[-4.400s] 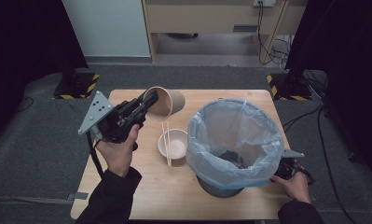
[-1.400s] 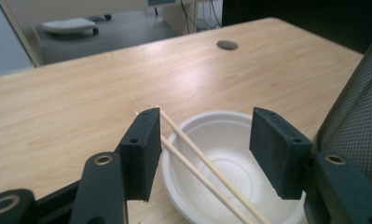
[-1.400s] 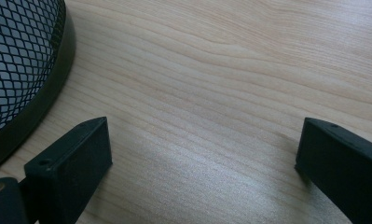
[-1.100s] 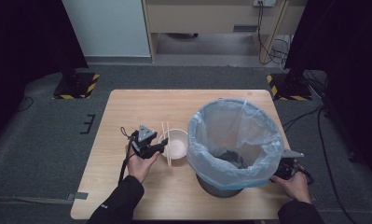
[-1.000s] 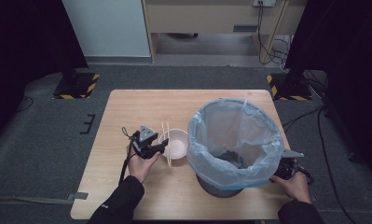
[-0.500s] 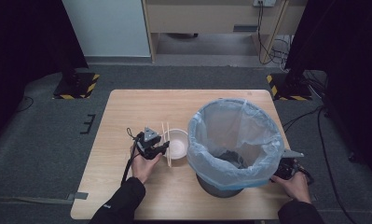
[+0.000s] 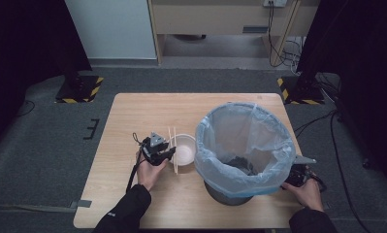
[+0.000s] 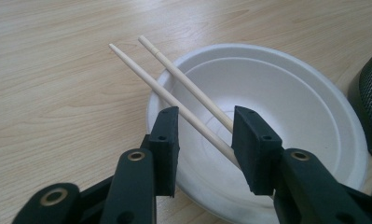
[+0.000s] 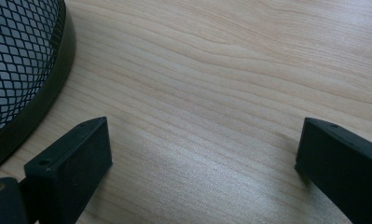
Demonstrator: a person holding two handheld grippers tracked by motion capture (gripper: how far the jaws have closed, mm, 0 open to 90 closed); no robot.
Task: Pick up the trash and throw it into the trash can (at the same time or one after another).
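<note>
Straddling the chopsticks (image 8: pixel 193 100) laid across the bowl (image 8: pixel 277 116), the left tool (image 8: pixel 204 140) stood part-open, gripping nothing; closing seemed next.

The table (image 7: pixel 133 116) was pale wood with a fine grain. The bowl (image 8: pixel 286 102) was plain white, and the two chopsticks (image 8: pixel 174 84) across it were a light cream. The bin (image 9: pixel 16 70) was black wire mesh in a diamond pattern, lined with a translucent pale-blue bag (image 7: pixel 244 141). Both grippers had matt black jaws. The floor (image 7: pixel 45 141) was dark grey, and the stand feet (image 7: pixel 79 87) bore yellow-and-black stripes.
</note>
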